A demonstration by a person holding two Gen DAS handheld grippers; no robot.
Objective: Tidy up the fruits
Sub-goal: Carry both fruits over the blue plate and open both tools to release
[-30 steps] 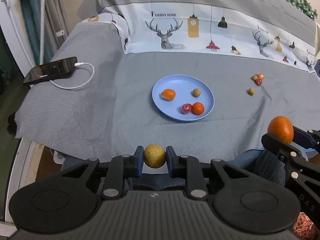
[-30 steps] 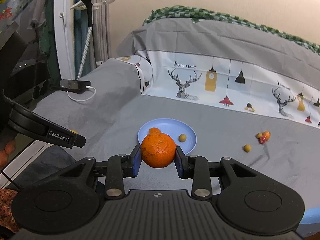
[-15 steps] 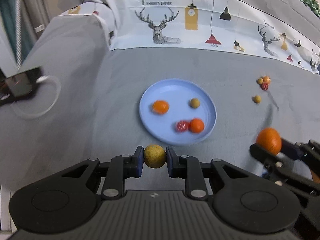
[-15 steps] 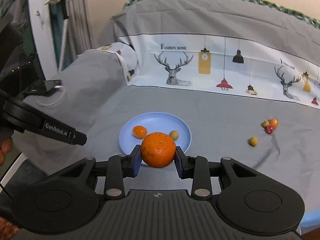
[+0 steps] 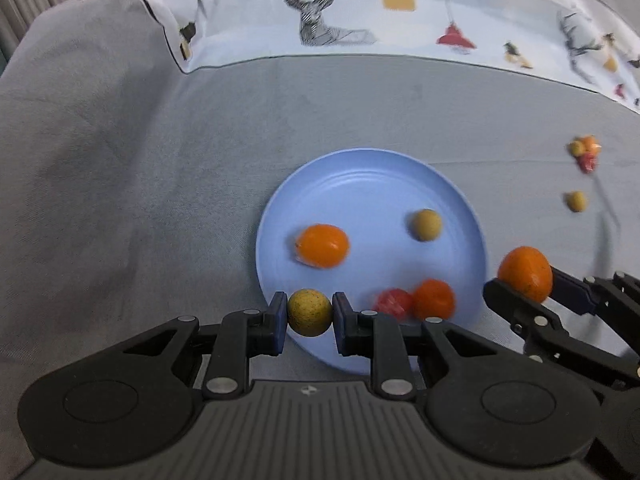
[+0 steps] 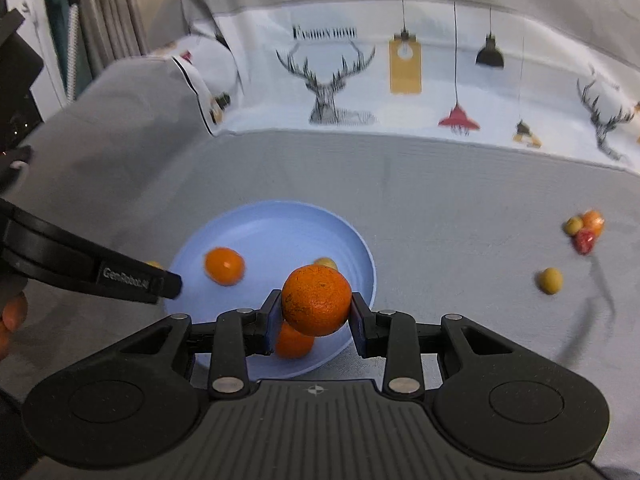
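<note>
Left wrist view, left gripper [image 5: 310, 312]: I see its two blue pads closed on a small speckled yellow-green fruit [image 5: 309, 311], pinched across its widest part, over the near rim of the blue plate [image 5: 280, 208].
Left wrist view, handling: I judge this fruit light and firm, round enough to roll once let go, so I would set it low on the plate's flat floor.
Left wrist view, plate contents: an orange fruit [image 5: 322, 245], a small yellowish one [image 5: 426, 224], a red piece [image 5: 393, 301] touching another orange one [image 5: 434, 299].
Left wrist view, right gripper [image 5: 524, 274]: at the right edge, clamped on an orange mandarin [image 5: 525, 272] just beside the plate's right rim.
Left wrist view, loose fruit: a small cluster [image 5: 585, 154] and a single yellow piece [image 5: 576, 201] lie on the grey bed cover [image 5: 120, 200], well apart from the plate.
Right wrist view, grip: the pads hold the mandarin on opposite sides at its middle, above the plate's near right part.
Right wrist view, handling: heavier than the small fruit, I think, with soft peel that gives under pressure; the dimpled skin should not slip. A gentle squeeze at the equator suits it.
Right wrist view, risk: plate fruit sits directly below the mandarin, so it may knock or roll on release.
</note>
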